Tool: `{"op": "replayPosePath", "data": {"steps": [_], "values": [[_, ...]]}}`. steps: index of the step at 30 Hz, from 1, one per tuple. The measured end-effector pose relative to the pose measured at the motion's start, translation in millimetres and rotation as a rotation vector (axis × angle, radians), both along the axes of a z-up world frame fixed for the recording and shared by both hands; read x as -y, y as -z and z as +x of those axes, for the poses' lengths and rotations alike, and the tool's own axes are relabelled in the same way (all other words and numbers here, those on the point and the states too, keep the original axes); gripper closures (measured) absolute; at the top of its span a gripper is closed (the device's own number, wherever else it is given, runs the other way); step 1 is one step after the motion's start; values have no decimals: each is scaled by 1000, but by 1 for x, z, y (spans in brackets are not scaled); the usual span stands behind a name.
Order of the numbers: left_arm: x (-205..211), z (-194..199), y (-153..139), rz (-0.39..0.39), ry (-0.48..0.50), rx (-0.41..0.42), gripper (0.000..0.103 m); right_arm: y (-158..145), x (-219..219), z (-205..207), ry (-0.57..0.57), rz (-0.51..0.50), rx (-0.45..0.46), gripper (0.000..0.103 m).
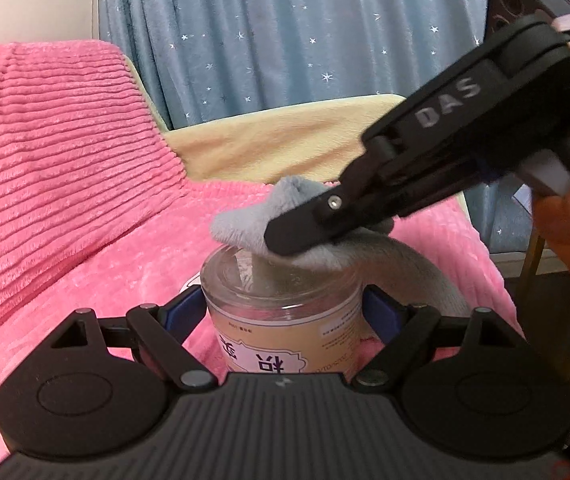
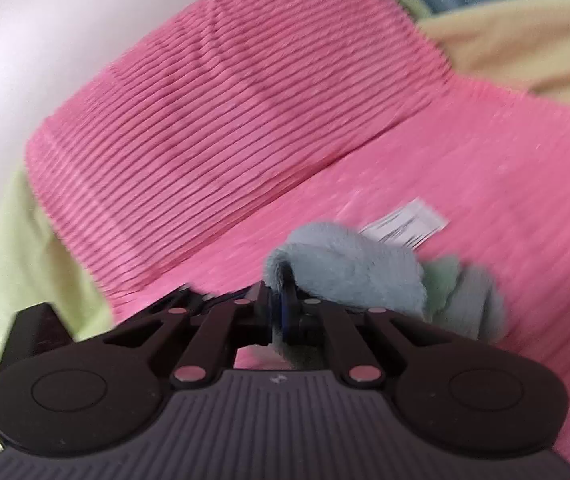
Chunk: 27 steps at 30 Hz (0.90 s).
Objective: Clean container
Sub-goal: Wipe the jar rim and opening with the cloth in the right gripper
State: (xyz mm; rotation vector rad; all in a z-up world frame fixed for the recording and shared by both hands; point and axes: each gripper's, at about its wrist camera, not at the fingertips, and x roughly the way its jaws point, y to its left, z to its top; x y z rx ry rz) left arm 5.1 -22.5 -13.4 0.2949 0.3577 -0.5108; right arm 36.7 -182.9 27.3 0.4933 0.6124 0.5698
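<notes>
Grey cloth (image 1: 245,224) masking jar (image 1: 281,300) mouth

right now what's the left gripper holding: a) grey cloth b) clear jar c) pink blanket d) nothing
b: in the left wrist view the left gripper has its blue pads on both sides of the clear jar, while the grey cloth is pinched by the right gripper above the jar's mouth.
</notes>
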Motion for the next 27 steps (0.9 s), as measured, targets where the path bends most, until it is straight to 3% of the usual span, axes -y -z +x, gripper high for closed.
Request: {"op": "replayPosePath", "data": {"steps": [6, 18, 27], "values": [[6, -4, 0, 23, -5, 8, 18, 11, -7, 9, -28, 89, -28, 102], [11, -6, 2, 15, -8, 5, 18, 6, -2, 16, 116, -7, 49, 102], [-25, 1, 1, 11, 46, 3, 18, 8, -5, 15, 52, 30, 17, 102]]}}
